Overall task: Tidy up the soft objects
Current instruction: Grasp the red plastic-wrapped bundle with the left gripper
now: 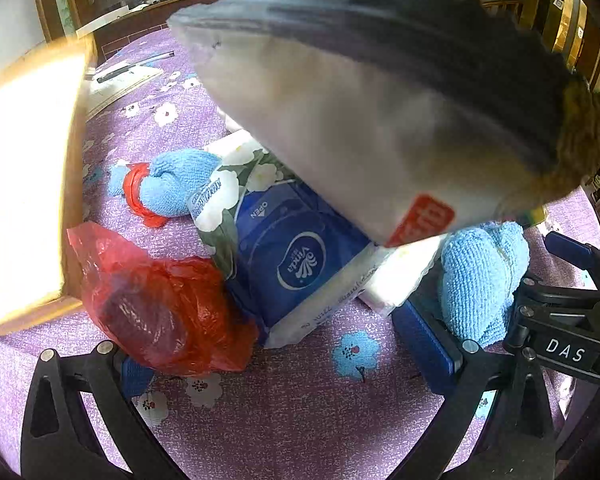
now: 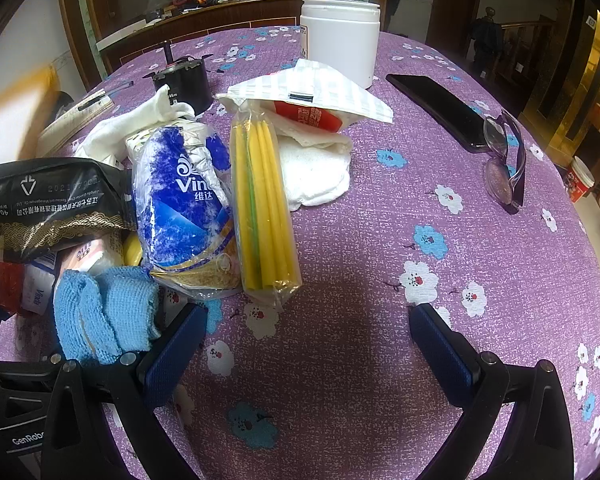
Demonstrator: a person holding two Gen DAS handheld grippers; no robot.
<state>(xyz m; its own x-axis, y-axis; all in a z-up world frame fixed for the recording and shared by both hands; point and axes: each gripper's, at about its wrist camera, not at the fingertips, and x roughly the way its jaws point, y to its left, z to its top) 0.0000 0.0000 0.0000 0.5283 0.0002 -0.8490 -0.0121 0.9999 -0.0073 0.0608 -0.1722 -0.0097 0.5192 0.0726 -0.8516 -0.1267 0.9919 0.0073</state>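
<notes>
Purple flowered cloth (image 2: 380,240) covers our table. On it lie a white jar (image 2: 340,40), a blue tissue pack (image 1: 296,256), a red bag (image 1: 156,304), yellow straws (image 2: 264,208) and a blue towel (image 2: 104,312). Our left gripper (image 1: 288,360) and right gripper (image 2: 300,352) both gape wide, holding nothing.

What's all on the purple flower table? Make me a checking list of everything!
Surface: purple flowered tablecloth, crowded on one side.
Job's things: blue cloth, Vinda tissue pack, white towel, red plastic bag.
Clutter: yellow straws pack, white jar, black phone, glasses.
Grippers: left gripper open, right gripper open; both hold nothing.
Cables: nothing seen.
Surroundings: wooden counter behind the table, cluttered.
</notes>
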